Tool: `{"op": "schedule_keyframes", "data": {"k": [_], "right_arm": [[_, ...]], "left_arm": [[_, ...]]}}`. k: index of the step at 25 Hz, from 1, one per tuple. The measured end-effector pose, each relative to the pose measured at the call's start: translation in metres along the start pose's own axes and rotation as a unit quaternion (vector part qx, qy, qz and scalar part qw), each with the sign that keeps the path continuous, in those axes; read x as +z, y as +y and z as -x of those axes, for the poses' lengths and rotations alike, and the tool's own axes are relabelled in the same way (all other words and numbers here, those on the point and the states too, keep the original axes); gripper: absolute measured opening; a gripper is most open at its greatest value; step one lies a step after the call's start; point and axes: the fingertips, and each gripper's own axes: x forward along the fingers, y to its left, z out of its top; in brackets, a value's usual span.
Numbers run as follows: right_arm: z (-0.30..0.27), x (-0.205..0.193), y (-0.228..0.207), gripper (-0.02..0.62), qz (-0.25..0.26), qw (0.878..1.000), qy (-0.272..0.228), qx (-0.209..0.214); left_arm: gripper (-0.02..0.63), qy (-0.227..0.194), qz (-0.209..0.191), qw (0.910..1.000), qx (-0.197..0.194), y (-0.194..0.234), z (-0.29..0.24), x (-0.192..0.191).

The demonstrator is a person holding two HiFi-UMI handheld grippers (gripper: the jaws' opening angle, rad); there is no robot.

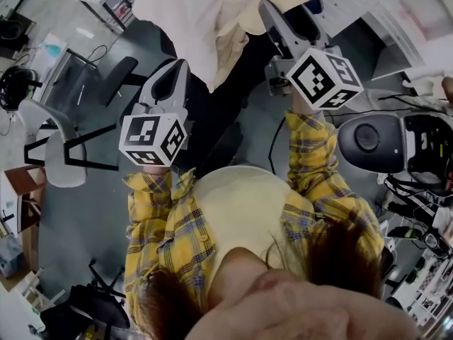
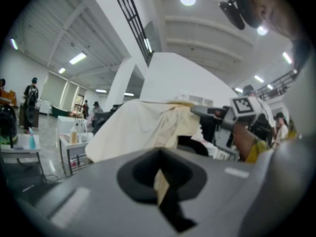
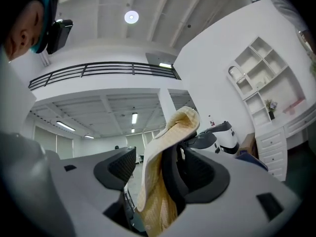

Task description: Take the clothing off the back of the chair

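One cream waffle-weave garment over chair back, hanging down. L gripper jaws shut on sliver; R gripper jaws wide, loose fold btwn.

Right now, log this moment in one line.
left gripper: shut on cloth | right gripper: open, cloth between jaws | cloth: draped over chair

The cream-yellow fabric garment drapes over the back of the black office chair, far centre, folds hanging down the near side.
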Motion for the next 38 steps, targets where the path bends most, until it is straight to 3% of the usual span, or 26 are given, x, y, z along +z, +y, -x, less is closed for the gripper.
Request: {"op": "schedule_keyframes", "data": {"k": [12,16,21,23,32,38], "right_arm": [[-0.015,0.021,-0.012,0.257,0.087,0.996,-0.019,-0.033],[-0.02,0.019,-0.011,0.093,0.094,0.994,-0.02,-0.051],[-0.019,0.027,-0.003,0.017,0.124,0.989,-0.032,-0.079],[-0.018,0.031,0.006,0.015,0.133,0.987,-0.041,-0.083],[-0.028,0.014,0.091,0.015,0.176,0.983,-0.04,-0.013],[-0.03,-0.012,0.142,0.015,0.172,0.984,-0.017,0.043]], "left_arm": [[0.003,0.012,-0.002,0.9985,0.054,0.006,0.005,-0.011],[0.003,0.009,0.006,0.9982,0.059,0.021,0.015,-0.013],[0.003,0.002,0.006,0.9991,0.043,0.028,0.028,-0.012],[0.003,0.0,0.006,0.9991,0.042,0.036,0.037,-0.011],[0.003,-0.02,0.012,0.9986,0.047,0.068,0.08,0.001],[0.003,-0.027,0.016,0.9978,0.059,0.078,0.104,0.003]]}}
